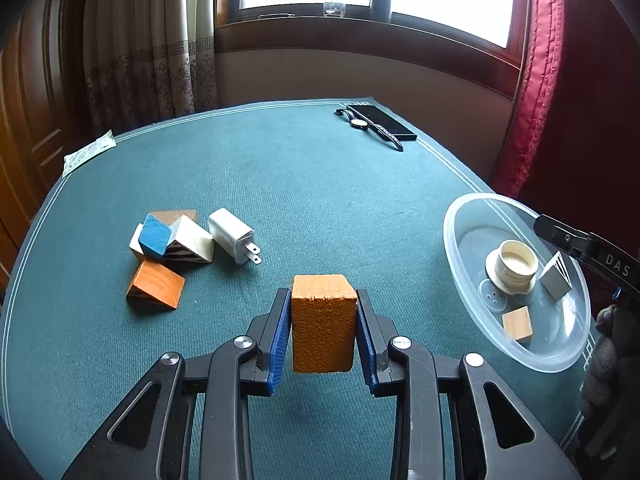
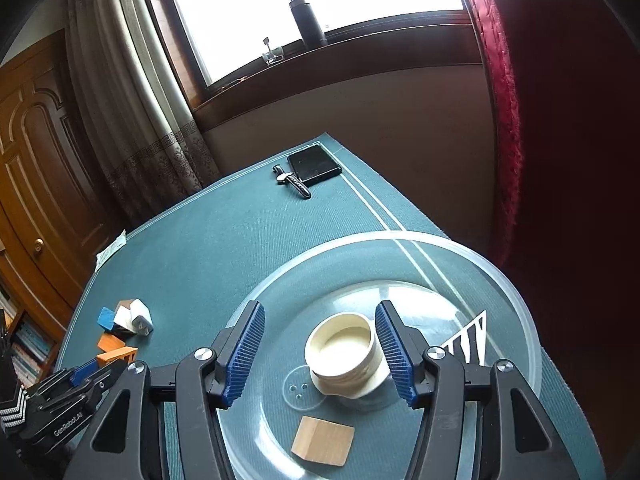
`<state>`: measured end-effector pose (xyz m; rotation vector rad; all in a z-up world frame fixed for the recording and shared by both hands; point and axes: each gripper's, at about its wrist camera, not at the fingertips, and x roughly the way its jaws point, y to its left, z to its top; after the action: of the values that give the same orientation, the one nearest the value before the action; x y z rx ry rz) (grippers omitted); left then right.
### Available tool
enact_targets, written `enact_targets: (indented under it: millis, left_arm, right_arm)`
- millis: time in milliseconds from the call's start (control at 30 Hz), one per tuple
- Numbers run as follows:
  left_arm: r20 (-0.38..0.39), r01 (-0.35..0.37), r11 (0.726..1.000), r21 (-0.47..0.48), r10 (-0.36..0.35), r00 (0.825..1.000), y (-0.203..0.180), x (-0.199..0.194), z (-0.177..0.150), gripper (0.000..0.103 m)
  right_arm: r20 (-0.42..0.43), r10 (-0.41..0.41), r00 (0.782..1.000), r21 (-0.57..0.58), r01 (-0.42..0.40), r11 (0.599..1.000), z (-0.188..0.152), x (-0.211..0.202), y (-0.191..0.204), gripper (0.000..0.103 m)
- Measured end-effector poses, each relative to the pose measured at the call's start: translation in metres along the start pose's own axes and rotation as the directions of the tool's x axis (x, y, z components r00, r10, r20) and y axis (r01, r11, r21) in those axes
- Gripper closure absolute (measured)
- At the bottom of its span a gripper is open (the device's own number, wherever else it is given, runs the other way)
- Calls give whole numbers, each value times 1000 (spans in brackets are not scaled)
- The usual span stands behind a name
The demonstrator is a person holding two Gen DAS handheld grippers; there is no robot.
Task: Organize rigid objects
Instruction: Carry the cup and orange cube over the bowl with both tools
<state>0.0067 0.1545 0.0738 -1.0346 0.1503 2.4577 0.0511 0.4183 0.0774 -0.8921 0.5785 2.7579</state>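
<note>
My left gripper (image 1: pixel 323 300) is shut on an orange block (image 1: pixel 323 322) and holds it above the green table. To its left lies a pile: an orange wedge (image 1: pixel 156 285), a blue block (image 1: pixel 155 237), a striped white wedge (image 1: pixel 191 245) and a white charger (image 1: pixel 232 235). At the right stands a clear bowl (image 1: pixel 460 248) holding a cream jar (image 1: pixel 514 265), a wooden cube (image 1: pixel 517 323) and a striped wedge (image 1: pixel 557 278). My right gripper (image 2: pixel 320 316) is open above the bowl (image 2: pixel 524 320), its fingers either side of the jar (image 2: pixel 343 354). The wooden cube (image 2: pixel 323 441) lies nearer.
A black phone (image 1: pixel 382 121) and a watch (image 1: pixel 362 123) lie at the table's far right corner. A paper slip (image 1: pixel 89 153) lies at the far left edge. A red curtain (image 1: pixel 560 80) hangs to the right. The window sill is behind the table.
</note>
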Motion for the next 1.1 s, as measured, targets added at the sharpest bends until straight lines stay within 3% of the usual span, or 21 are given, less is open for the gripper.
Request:
enact_targets:
  millis: [433,967,1067,1100]
  left_arm:
    - [-23,122,987,100,-121,992,-56,-1,15,71]
    - [-84,288,933,215,-277,957,-124,19,17,71]
    - [-95,307,927,217,-293,951,-128,20,17,60]
    - [-89,308,927,212,-295,951,-127,20,17,42]
  right_arm:
    - [36,1,999,8,-2,1000,3,-11,-4,38]
    - [75,-15,997,49,12,999,9,-18,-14,34]
    - [87,-22,996,64,17,998,10,-20,-17,30]
    - [91,-24,996,70,18,997,10,-20,-18,28]
